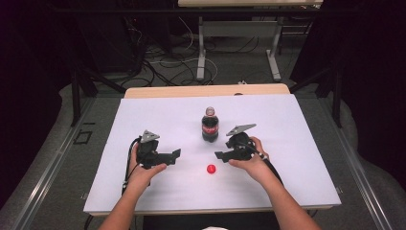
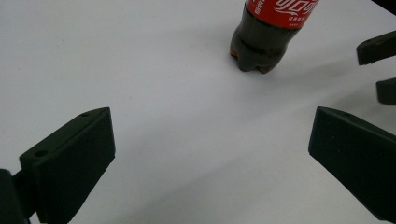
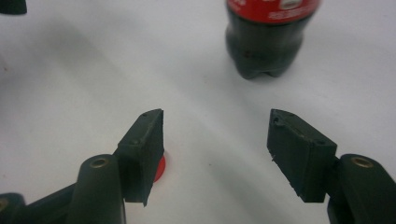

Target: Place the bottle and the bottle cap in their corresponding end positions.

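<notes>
Nearest the person's edge of the white table (image 1: 297, 182) lies a small red cap (image 1: 211, 168), round and flat, on the bare surface between the two hands. In the right gripper view it peeks out as a red sliver (image 3: 160, 169) just behind the left-hand jaw, on the table and outside the gap, so it is not held.

The right gripper (image 1: 221, 155) hovers just right of the cap, jaws parted with nothing between them. The left gripper (image 1: 175, 155) sits on the other side at about the same depth, jaws spread wide over empty table.

Beyond both stands a cola bottle (image 1: 209, 125), upright, dark liquid inside, a red label around its middle, its mouth uncapped as far as I can tell.
</notes>
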Demonstrator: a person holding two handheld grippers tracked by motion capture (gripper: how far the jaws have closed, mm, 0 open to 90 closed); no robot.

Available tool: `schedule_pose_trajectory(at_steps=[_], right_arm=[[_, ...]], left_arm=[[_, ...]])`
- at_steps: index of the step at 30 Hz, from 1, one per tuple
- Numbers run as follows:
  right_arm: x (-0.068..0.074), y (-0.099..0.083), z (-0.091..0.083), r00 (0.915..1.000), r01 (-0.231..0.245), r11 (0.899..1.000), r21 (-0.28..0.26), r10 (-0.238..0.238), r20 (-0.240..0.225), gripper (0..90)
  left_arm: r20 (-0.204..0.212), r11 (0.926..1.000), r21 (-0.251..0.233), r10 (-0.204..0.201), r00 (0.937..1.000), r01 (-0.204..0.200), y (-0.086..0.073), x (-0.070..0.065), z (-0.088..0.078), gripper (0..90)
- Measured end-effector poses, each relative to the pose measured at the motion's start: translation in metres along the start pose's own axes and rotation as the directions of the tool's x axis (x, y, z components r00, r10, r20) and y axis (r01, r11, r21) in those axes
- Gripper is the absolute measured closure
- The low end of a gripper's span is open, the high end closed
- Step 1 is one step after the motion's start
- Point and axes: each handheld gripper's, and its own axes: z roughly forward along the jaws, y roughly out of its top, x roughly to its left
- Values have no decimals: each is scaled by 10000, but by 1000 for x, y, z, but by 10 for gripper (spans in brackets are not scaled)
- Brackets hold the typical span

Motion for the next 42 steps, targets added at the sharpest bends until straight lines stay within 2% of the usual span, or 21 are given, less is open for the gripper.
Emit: schedule_pose_trajectory(at_steps=[1, 3, 6, 11, 13, 16, 18, 19, 20, 21, 22, 23, 26, 27, 30, 33, 36, 38, 40, 41, 42], right_arm=[[-4, -1, -2, 9999, -61, 9996, -267, 63, 79, 365], [-9, -1, -10, 9994, -251, 9991, -334, 259, 237, 358], [-20, -3, -22, 9964, -486, 9982, -345, 508, 679, 283], [-40, -10, -38, 9868, -949, 9930, -699, 1031, 1250, 170], [-47, -15, -44, 9828, -905, 9929, -772, 1016, 1540, 158], [-59, -23, -50, 9760, -1269, 9870, -984, 1419, 1652, 154], [-66, -30, -53, 9678, -1439, 9839, -1057, 1623, 1926, 152], [-69, -33, -55, 9639, -1600, 9815, -1052, 1783, 1979, 152], [-72, -36, -56, 9606, -1615, 9808, -1097, 1817, 2102, 152], [-76, -40, -57, 9579, -1598, 9812, -1084, 1806, 2231, 152], [-79, -44, -58, 9506, -1811, 9776, -1071, 2019, 2356, 152], [-84, -48, -59, 9443, -1933, 9757, -1032, 2136, 2505, 153], [-94, -57, -62, 9281, -2185, 9696, -1102, 2413, 2834, 152], [-97, -60, -64, 9195, -2231, 9678, -1163, 2485, 3047, 143], [-103, -69, -69, 9031, -2547, 9574, -1359, 2858, 3204, 43], [-108, -76, -74, 8891, -2736, 9490, -1565, 3116, 3353, 0], [-114, -82, -78, 8806, -2779, 9443, -1761, 3236, 3461, 0], [-117, -86, -79, 8709, -2898, 9390, -1853, 3390, 3559, 0], [-120, -90, -80, 8701, -2907, 9364, -1967, 3442, 3529, 0], [-122, -92, -80, 8730, -2947, 9352, -1965, 3471, 3427, 0], [-123, -93, -80, 8695, -2960, 9341, -1994, 3499, 3485, 0]], left_arm=[[0, 9999, -40, -93, 10000, 93, 0, 0, 0, 6], [-152, 9999, -138, -88, 9998, 86, 0, 1, 0, 6], [-187, 9996, -200, -207, 9996, 204, -1, 3, 0, 6], [-182, 9990, -213, -393, 9991, 389, 0, 7, -2, 6], [-187, 9986, -285, -445, 9988, 440, 0, 8, -3, 6], [-244, 9982, -301, -531, 9983, 524, 0, 11, -3, 6], [-267, 9979, -317, -573, 9980, 564, -1, 13, -3, 6], [-222, 9984, -137, -545, 9983, 542, 0, 15, -5, 6], [-292, 9971, -325, -704, 9971, 695, -1, 14, -4, 6], [-236, 9974, -153, -707, 9972, 703, -1, 16, -5, 6], [-304, 9955, -401, -876, 9957, 864, -1, 16, -4, 6], [-343, 9966, -318, -767, 9965, 756, -1, 18, -4, 6], [-377, 9950, -359, -948, 9948, 935, -2, 20, -4, 6], [-404, 9950, -344, -951, 9946, 937, -3, 22, -4, 6], [-457, 9945, -305, -1012, 9938, 999, -4, 26, -3, 6], [-515, 9933, -346, -1118, 9924, 1101, -5, 29, -3, 6], [-625, 9922, -373, -1207, 9907, 1186, -7, 33, -2, 6], [-670, 9919, -289, -1255, 9898, 1238, -8, 36, -2, 7], [-775, 9917, -268, -1279, 9888, 1261, -9, 38, -1, 6], [-855, 9918, -254, -1269, 9882, 1252, -10, 40, 0, 7], [-898, 9909, -284, -1338, 9869, 1317, -11, 41, 1, 7]])
